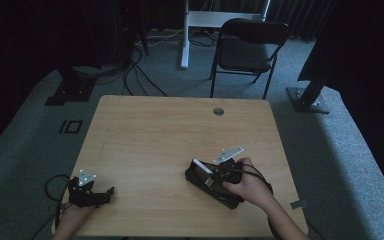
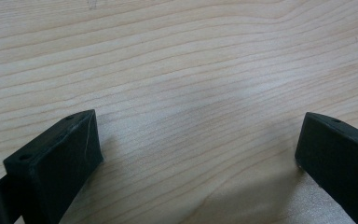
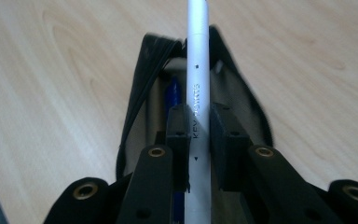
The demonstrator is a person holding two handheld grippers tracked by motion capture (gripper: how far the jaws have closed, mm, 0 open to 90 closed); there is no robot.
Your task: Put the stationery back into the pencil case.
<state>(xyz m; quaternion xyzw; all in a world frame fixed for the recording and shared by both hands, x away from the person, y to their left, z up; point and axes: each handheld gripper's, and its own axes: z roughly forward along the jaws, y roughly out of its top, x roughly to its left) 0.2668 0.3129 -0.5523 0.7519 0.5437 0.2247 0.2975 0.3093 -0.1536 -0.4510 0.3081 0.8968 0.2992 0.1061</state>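
Near the desk's front right corner the right tongs are clamped on a white pen, its length in line with the open black pencil case directly beneath, while the left tongs rest apart, empty, at the front left corner.

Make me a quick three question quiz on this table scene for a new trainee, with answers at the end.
1. True or false: the right gripper is shut on a white pen.
2. What lies directly under that pen: A) the open black pencil case, B) a notebook, C) a cup?
3. How do the left gripper's jaws stand, and what is between them?

Key
1. True; both pads clamp the pen's barrel.
2. A; a blue pen already lies inside the case.
3. They stand wide apart, with nothing between them but the bare wooden table.
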